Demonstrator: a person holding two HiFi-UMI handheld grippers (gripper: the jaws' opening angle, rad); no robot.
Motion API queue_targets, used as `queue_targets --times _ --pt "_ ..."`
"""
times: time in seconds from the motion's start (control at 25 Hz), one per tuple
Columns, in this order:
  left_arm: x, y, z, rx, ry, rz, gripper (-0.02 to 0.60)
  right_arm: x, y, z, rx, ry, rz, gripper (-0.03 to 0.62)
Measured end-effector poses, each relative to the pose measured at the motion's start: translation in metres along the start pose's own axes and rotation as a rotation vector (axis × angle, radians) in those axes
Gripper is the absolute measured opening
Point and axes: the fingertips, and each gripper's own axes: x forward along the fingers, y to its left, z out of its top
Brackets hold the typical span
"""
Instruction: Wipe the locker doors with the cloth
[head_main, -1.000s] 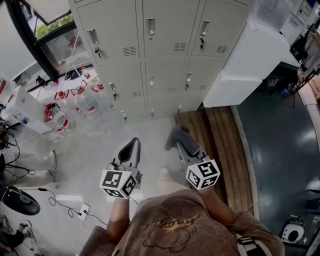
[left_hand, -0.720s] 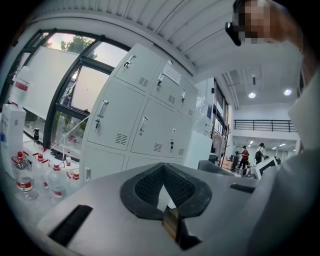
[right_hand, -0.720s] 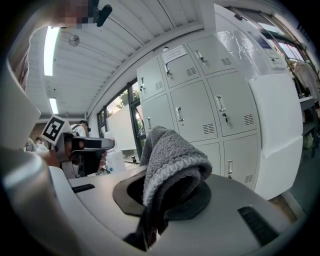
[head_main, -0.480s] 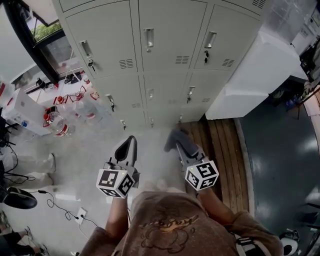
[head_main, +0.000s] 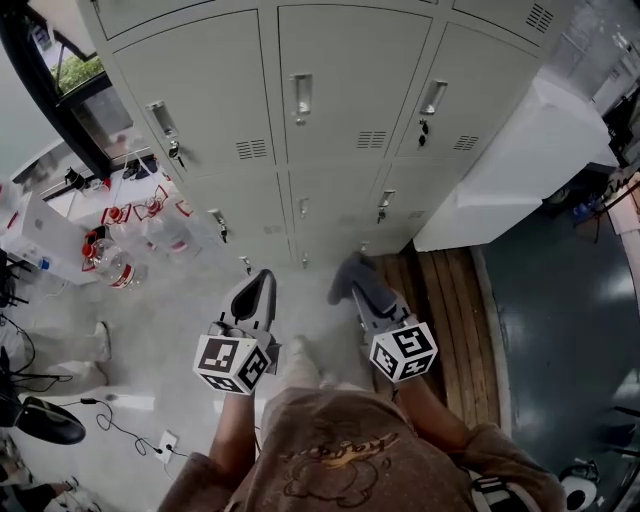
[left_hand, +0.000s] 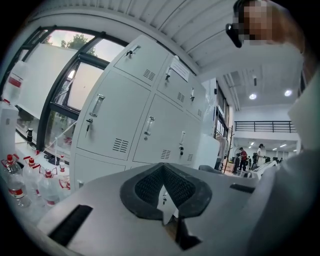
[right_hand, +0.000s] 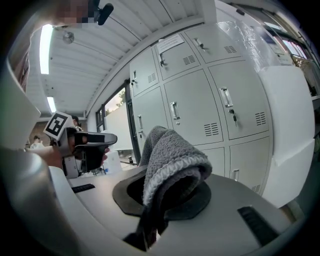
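Grey lockers (head_main: 330, 120) stand on a pale floor (head_main: 180, 310). At their left, a dark-framed window (head_main: 90, 100) shows green leaves. At their right, a white cabinet (head_main: 520, 150) stands just beside them. Wooden planks (head_main: 435, 290) border a dark glossy floor (head_main: 560, 320). Round ceiling lights (left_hand: 253, 96) glow far off.

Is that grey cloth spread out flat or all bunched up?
Bunched up. The cloth is folded over into a thick wad, pinched in the right claw, with its looped end sticking out past the tips.
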Motion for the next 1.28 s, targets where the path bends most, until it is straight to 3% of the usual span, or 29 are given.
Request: queue_targets --times 0.4,0.6,0.92,1.28 --pt "0.06 0.061 -0.025 0.027 0.036 -0.068 -0.006 0.088 -0.016 -0.008 -0.005 -0.044 0.013 0.037" --pt "0.086 0.085 -0.053 0.036 0.035 -0.057 -0.006 0.124 -0.033 -0.024 -0.018 -0.057 0.034 0.037" --pt "0.128 0.11 -0.13 0.024 0.008 -0.059 -0.006 0.153 -0.069 -0.1 0.004 -0.065 0.064 0.037" --pt "0.16 0.138 -0.24 0.049 -0.003 -0.08 -0.006 0.197 -0.088 -0.187 0.02 -0.115 0.199 0.037"
